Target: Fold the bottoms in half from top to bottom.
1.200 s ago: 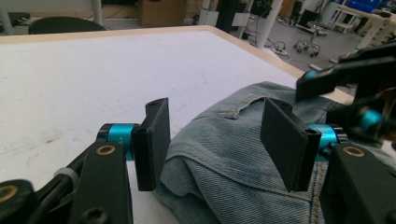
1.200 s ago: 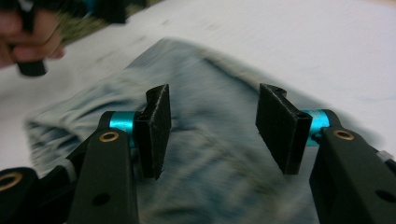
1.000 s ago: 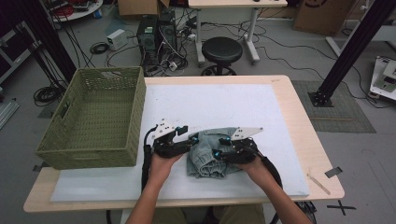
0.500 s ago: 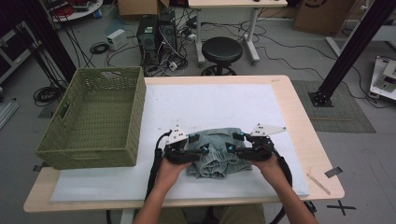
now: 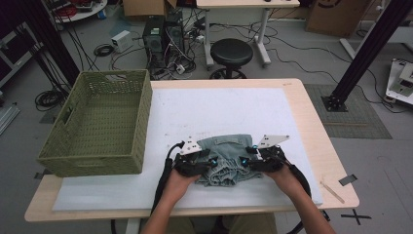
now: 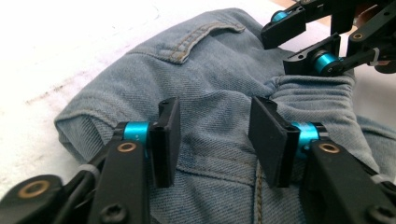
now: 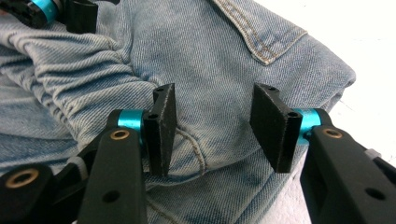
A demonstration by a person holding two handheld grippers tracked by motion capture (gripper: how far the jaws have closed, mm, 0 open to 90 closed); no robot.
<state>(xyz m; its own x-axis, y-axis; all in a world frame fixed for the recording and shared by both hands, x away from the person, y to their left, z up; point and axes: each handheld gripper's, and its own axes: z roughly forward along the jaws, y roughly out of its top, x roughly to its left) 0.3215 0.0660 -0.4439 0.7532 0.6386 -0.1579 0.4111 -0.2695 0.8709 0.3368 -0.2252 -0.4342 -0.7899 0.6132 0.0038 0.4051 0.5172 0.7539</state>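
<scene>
Left tool (image 5: pixel 210 165): sat at the left side of the jeans (image 5: pixel 228 158), jaws partly open and just lately closing; in the left gripper view (image 6: pixel 215 140) a wide gap stood between the two pads, with denim behind it.
Left tool contact: the pads (image 6: pixel 169 135) stood over a fold of denim; not pressed together on it, so no grip; whether the tips touched the cloth could not be told.
Right tool (image 5: pixel 246 163): sat at the right side of the jeans, jaws partly open and just lately closing; in the right gripper view (image 7: pixel 214 128) the pads stood apart above the cloth.
Right tool contact: the pads (image 7: pixel 163 128) framed a seam near a folded edge of the jeans; nothing was clamped between them.
Jeans: a light blue bundle, folded and rumpled, lay on the white mat (image 5: pixel 204 112) near the front edge of the table (image 5: pixel 311 112), between the two tools.
Pocket (image 6: pixel 201 39): a stitched pocket edge faced up on the top layer of the jeans.
Hands: one hand (image 5: pixel 178 181) held the left tool, the other hand (image 5: pixel 285 178) the right; both came in from the near side.
Basket (image 5: pixel 97 122): green woven, stood on the left part of the table, well apart from the jeans.
</scene>
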